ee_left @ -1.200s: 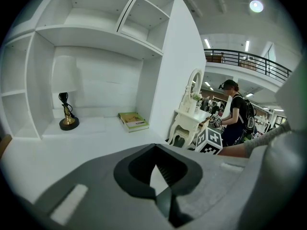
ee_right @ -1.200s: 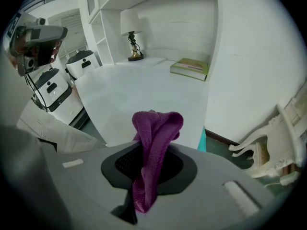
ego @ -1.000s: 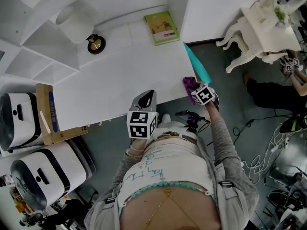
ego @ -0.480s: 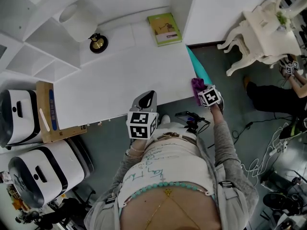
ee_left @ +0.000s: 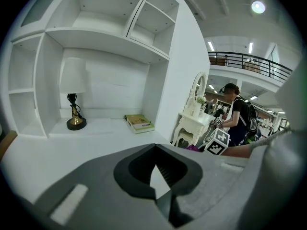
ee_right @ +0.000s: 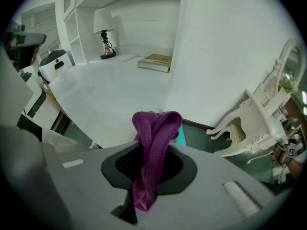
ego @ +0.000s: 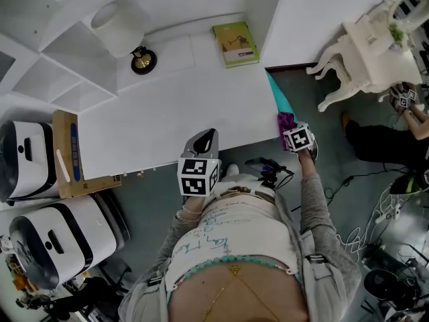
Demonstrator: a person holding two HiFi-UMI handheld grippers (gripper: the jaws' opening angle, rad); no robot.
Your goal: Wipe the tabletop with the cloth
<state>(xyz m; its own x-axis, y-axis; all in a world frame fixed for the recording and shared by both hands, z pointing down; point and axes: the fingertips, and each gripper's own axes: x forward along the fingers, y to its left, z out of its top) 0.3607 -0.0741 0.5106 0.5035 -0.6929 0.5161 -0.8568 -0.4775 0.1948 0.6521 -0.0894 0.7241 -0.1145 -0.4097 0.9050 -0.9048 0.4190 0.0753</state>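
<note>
A purple cloth (ego: 285, 120) is bunched at the front right corner of the white tabletop (ego: 174, 113), just over its teal side edge (ego: 275, 96). My right gripper (ego: 289, 129) is shut on the cloth. In the right gripper view the cloth (ee_right: 156, 138) stands up folded out of that gripper (ee_right: 146, 176), with the table beyond it. My left gripper (ego: 204, 141) hovers at the table's front edge near the middle. Its jaws are shut with nothing between them, as the left gripper view (ee_left: 159, 188) shows.
A green book (ego: 236, 43) lies at the back right of the table. A small brass lamp (ego: 142, 60) stands at the back left under white shelving. A cardboard box (ego: 67, 154) and white appliances (ego: 27, 159) flank the left. A white ornate chair (ego: 365, 52) and another person (ego: 385, 129) are at the right.
My right gripper has carried the cloth to the right along the front edge, up to the table's right corner. The left gripper has stayed where it was.
</note>
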